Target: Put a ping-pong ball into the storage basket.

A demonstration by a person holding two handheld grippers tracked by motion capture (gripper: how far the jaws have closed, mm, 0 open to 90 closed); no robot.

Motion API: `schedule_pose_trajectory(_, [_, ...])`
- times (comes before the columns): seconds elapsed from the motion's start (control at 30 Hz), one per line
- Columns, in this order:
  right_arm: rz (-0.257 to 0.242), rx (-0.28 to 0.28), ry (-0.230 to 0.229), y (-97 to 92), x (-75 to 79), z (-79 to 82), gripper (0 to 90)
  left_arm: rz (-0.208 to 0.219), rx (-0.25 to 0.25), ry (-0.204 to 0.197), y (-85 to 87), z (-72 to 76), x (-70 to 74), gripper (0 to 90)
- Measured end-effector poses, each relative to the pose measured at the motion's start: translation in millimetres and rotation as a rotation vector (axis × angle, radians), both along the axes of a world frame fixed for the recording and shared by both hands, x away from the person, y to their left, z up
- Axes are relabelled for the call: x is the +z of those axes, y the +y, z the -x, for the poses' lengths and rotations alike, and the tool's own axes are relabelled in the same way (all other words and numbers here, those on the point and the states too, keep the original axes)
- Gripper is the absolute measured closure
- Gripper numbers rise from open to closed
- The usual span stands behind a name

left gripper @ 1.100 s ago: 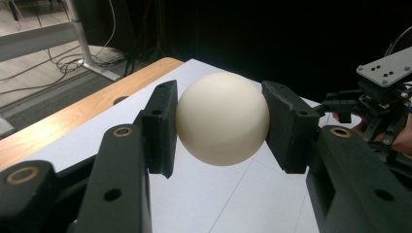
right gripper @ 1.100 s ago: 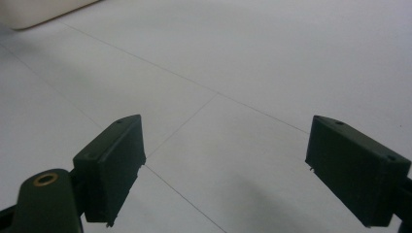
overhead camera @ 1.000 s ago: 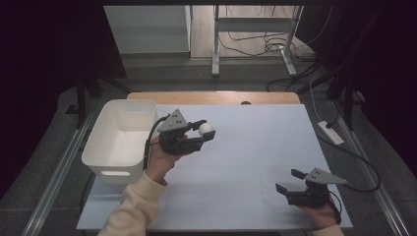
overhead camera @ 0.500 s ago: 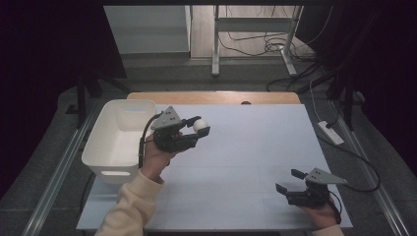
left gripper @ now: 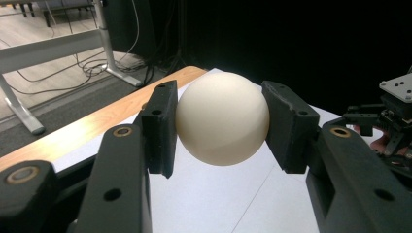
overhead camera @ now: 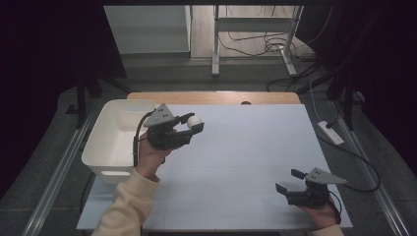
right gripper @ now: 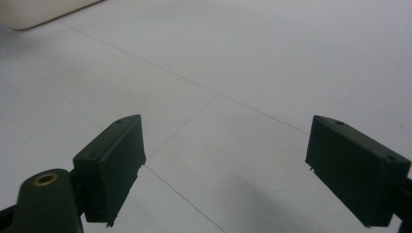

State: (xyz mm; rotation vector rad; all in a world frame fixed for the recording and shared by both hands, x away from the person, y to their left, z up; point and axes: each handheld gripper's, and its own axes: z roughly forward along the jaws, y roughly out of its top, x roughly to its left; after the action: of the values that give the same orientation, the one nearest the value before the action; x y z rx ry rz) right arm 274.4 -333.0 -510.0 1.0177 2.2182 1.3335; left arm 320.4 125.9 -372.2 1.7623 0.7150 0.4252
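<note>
My left gripper (overhead camera: pixel 193 123) is shut on a cream-white ball (overhead camera: pixel 195 120), held above the table just right of the white bin (overhead camera: pixel 98 150). In the left gripper view the ball (left gripper: pixel 222 124) sits squeezed between both black pads (left gripper: pixel 160 127). The left gripper (left gripper: pixel 218 126) points toward the table's far right. My right gripper (overhead camera: pixel 291 180) rests low at the table's near right corner, open, with nothing between its fingers. In the right gripper view its jaws (right gripper: pixel 223 170) stand wide apart over the bare white table (right gripper: pixel 243 73).
The white bin stands at the table's left edge; its corner (right gripper: pixel 34 14) shows at the top left of the right gripper view. A wooden strip (overhead camera: pixel 216 97) runs along the table's far edge. A power strip (overhead camera: pixel 330 132) lies off the right edge. Desk legs and cables stand behind.
My left hand has shifted slightly left and toward the bin with the ball still gripped. The right gripper has stayed where it was.
</note>
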Motion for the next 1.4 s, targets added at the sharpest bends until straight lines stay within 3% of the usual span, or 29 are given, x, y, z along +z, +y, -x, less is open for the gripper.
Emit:
schedule_pose_trajectory(0.67, [-0.001,0.001,0.001,0.2,0.0,-0.3,14.2,0.010,0.036,-0.011,12.4,-0.1,5.6,51.0])
schedule_pose_trajectory(1.4, [0.000,0.002,-0.002,0.3,0.2,-0.5,14.2,0.010,0.125,-0.013,37.8,-2.2,10.6,50.9])
